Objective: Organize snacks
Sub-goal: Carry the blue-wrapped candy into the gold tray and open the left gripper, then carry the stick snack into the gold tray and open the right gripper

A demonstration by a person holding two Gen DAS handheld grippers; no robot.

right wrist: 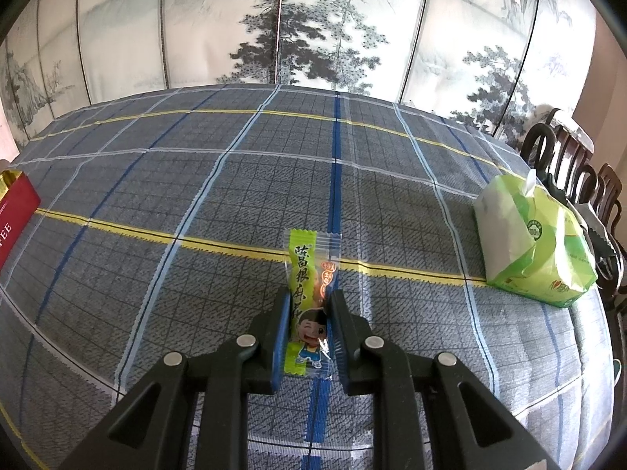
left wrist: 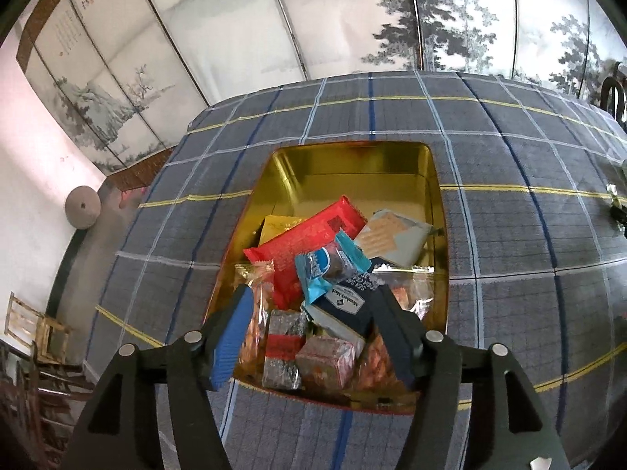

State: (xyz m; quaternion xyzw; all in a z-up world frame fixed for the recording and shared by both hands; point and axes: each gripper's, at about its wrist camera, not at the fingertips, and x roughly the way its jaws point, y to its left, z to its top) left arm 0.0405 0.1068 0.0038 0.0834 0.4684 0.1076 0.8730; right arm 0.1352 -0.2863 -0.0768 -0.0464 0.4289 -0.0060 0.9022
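Right hand-held gripper pinches the green snack packet above the table. Carry it left to the gold tin (already crowded), drop far end. Left hand-held gripper wide, empty, over tin.

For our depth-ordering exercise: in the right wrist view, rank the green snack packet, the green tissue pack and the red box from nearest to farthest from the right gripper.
1. Green snack packet: between the right gripper fingers.
2. Green tissue pack: on the right of the table.
3. Red box: at the far left edge.
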